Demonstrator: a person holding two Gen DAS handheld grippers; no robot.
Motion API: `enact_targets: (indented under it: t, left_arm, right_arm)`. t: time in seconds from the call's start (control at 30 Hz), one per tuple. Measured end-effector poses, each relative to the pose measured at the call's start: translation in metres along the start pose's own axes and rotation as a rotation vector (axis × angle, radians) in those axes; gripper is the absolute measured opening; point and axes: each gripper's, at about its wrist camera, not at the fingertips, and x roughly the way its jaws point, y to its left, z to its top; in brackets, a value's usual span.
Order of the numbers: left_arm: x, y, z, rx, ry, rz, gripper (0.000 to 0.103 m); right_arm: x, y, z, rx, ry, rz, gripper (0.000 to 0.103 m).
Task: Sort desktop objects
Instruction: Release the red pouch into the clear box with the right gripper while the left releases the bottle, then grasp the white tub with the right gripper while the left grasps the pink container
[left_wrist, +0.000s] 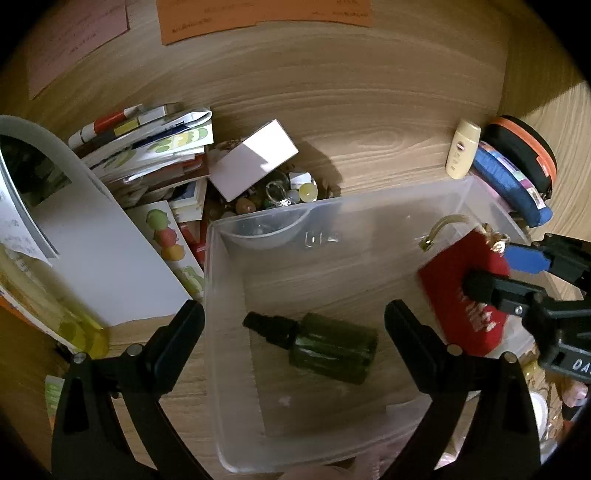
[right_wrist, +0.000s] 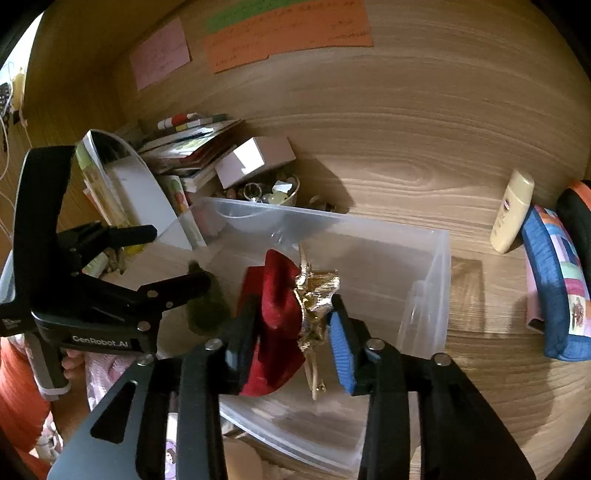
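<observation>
right tongs (right_wrist: 291, 332) grip red pouch (right_wrist: 275, 295) (gold-tied) | above clear bin (right_wrist: 424, 280)

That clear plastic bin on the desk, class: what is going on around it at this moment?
A person is sorting desk clutter with two handheld grippers. The right gripper holds a red pouch with a gold tie over the clear bin, its jaws closed on it. The left gripper hangs open above a dark green bottle lying inside the bin.
</observation>
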Motion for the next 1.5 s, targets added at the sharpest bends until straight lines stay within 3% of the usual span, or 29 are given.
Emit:
enact_targets:
  t: [0.4, 0.7, 1.07, 1.27, 1.5]
  left_arm:
    - [-0.018, 0.003, 0.001, -0.024, -0.048, 0.009, 0.099]
    - [-0.062, 0.019, -0.006, -0.069, -0.132, 0.021, 0.099]
    - [-0.114, 0.049, -0.033, -0.136, -0.212, 0.019, 0.1]
    - [-0.125, 0.057, -0.059, -0.148, -0.208, 0.022, 0.1]
    - [-0.115, 0.06, -0.092, -0.162, -0.139, -0.007, 0.1]
  right_arm:
    - [-0.017, 0.003, 0.002, -0.017, -0.079, -0.028, 0.068]
    - [-0.035, 0.004, 0.007, -0.011, -0.121, 0.004, 0.072]
    - [-0.074, 0.024, 0.002, -0.058, -0.182, -0.051, 0.081]
    - [-0.096, 0.033, -0.015, -0.084, -0.191, -0.073, 0.081]
    - [-0.107, 0.044, -0.043, -0.117, -0.159, -0.084, 0.082]
